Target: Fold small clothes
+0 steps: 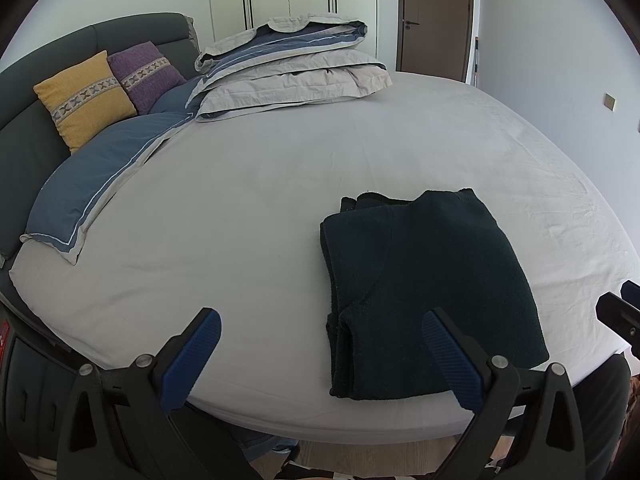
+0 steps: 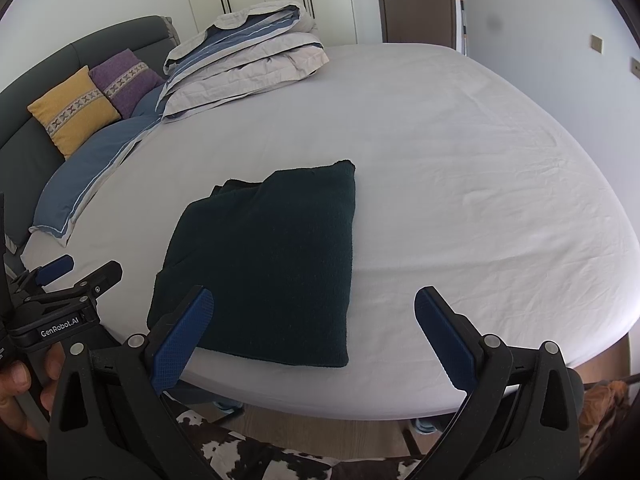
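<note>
Grippers first: my left gripper [image 1: 322, 354] and right gripper [image 2: 314, 334] both hang spread wide, empty, at the bed's near edge. Folded dark garment [image 2: 264, 264] lies flat on the grey sheet [image 2: 460, 168]; folded duvet [image 2: 248, 60] far back.

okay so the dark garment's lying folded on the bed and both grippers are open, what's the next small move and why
Probably bring the right gripper down onto the near edge of the dark garment to smooth or lift it. It already lies folded on the bed sheet; both the right and the left gripper are open, holding nothing.
</note>
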Motion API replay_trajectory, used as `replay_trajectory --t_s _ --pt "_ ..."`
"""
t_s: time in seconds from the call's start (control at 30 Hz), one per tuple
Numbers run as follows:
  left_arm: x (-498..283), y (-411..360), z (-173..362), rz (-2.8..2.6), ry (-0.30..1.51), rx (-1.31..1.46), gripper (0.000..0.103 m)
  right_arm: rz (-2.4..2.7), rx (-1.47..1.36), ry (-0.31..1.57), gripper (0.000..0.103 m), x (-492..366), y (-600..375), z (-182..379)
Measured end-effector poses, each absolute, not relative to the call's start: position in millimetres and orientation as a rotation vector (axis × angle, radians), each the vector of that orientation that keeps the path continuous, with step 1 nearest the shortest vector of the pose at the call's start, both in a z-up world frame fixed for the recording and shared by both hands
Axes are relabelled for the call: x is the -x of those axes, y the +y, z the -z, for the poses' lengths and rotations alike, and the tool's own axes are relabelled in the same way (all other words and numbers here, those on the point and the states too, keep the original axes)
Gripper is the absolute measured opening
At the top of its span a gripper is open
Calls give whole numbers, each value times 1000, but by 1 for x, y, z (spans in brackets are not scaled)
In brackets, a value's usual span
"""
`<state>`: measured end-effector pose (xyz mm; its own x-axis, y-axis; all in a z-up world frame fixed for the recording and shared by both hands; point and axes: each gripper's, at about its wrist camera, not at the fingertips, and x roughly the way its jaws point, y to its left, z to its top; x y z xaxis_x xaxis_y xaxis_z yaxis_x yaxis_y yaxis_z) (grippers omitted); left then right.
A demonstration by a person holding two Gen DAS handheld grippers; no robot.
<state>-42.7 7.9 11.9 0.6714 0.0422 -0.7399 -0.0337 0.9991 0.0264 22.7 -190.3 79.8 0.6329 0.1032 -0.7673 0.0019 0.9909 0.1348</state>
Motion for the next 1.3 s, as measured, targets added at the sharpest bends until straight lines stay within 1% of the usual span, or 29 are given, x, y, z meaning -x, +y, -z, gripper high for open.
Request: replay_trajectory --t_s 1.3 --pt "42 9 -10 -46 838 -13 103 -67 -124 891 103 -23 -188 -77"
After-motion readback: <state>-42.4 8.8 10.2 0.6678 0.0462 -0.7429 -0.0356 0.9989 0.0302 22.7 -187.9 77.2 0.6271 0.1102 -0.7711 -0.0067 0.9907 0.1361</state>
